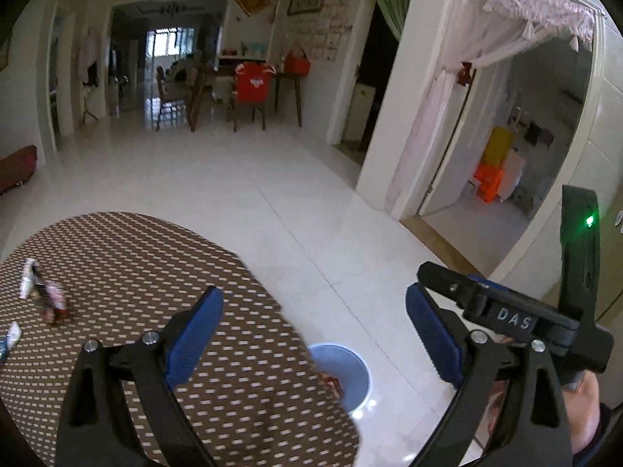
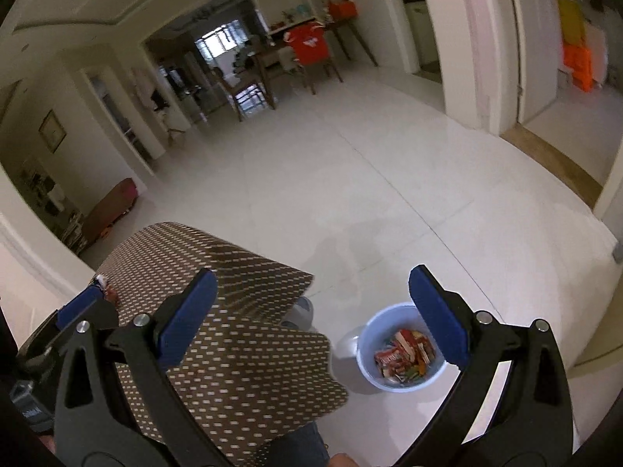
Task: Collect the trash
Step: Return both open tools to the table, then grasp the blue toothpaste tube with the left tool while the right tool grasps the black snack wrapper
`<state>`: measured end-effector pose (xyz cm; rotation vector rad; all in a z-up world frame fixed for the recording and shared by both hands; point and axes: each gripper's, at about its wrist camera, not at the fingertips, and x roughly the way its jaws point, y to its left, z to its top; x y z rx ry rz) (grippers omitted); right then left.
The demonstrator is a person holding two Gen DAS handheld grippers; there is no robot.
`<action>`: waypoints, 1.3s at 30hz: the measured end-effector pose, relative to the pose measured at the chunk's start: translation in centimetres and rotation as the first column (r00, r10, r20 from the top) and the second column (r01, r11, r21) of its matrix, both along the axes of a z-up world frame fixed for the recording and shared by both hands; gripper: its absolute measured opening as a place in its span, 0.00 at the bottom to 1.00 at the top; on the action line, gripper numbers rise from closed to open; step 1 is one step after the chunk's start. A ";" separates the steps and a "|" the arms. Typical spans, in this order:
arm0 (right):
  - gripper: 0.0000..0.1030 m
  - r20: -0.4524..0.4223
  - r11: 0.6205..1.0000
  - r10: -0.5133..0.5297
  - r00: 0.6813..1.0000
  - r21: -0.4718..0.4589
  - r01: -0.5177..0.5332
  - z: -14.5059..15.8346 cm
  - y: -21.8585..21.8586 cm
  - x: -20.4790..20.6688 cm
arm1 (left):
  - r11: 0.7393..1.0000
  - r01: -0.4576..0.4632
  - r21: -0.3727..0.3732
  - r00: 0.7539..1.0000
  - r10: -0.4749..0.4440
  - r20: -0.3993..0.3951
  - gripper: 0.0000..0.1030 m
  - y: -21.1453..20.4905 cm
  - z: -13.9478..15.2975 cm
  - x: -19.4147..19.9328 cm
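A brown dotted tablecloth [image 1: 155,272] covers the table. Two crumpled wrappers lie at its left edge, a white and dark one [image 1: 43,290] and a smaller one [image 1: 9,340]. My left gripper [image 1: 313,303] hangs open and empty over the table's right end. A pale blue bin [image 1: 352,358] stands on the floor, half hidden by the table. In the right wrist view the bin [image 2: 366,344] holds several colourful wrappers [image 2: 405,358]. My right gripper [image 2: 313,284] is open and empty above the bin and the table edge [image 2: 241,350].
White tiled floor [image 1: 292,194] stretches to a dining table with chairs and a red garment [image 1: 253,81]. A doorway with a lace curtain [image 1: 506,116] opens on the right. A brown bench [image 2: 113,210] stands at the left wall. A person's shoe [image 2: 303,309] shows beside the table.
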<state>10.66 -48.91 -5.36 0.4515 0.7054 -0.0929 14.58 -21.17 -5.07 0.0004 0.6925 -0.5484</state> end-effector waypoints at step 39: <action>0.94 0.006 0.787 0.614 0.789 -0.078 -0.612 -1.9 30.8 11.8 | 0.894 -0.317 0.315 0.935 0.350 -0.052 0.75 32.2 -9.0 4.8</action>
